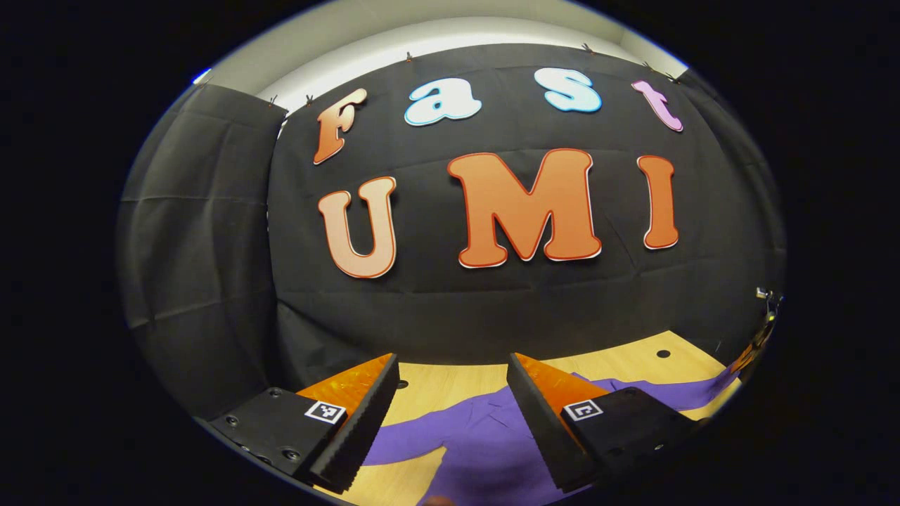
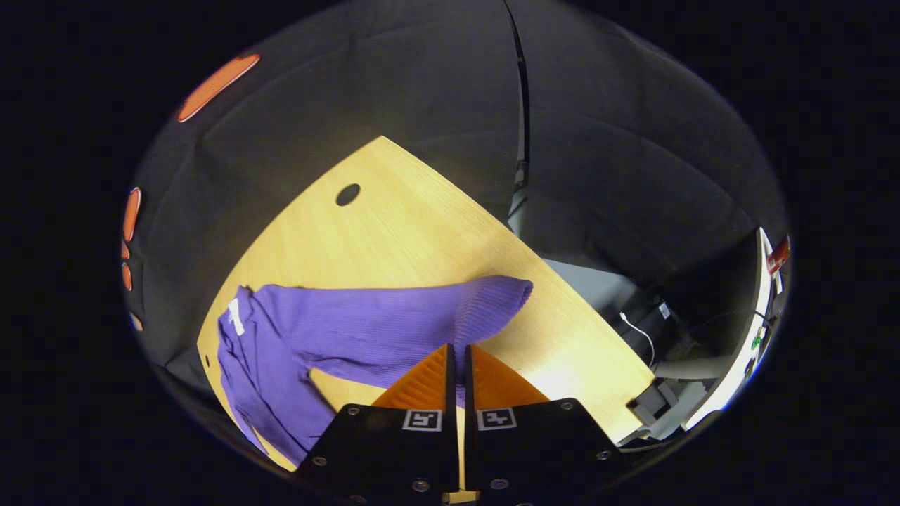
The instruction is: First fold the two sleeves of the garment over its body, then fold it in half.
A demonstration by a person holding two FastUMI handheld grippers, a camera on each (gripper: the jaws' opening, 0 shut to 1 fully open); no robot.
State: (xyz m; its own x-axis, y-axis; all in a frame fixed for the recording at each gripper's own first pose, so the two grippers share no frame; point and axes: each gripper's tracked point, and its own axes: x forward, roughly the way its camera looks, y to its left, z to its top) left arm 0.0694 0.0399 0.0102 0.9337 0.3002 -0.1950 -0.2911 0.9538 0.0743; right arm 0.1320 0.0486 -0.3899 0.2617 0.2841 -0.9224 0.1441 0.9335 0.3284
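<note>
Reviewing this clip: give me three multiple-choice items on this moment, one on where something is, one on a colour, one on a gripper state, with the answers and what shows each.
1. Where does the right gripper meet the garment?
A. at the collar
B. on the sleeve, near its ribbed cuff
C. at the bottom hem

2. What colour is the garment?
A. purple
B. green
C. white

3. How does the left gripper stand?
A. shut on the sleeve
B. shut on nothing
C. open above the garment

Answers:
1 B, the right gripper view shows the fingers closed on the sleeve's edge beside the cuff.
2 A, purple cloth lies on the wooden table in both views.
3 C, the left gripper view shows its fingers wide apart with cloth between and below.
</note>
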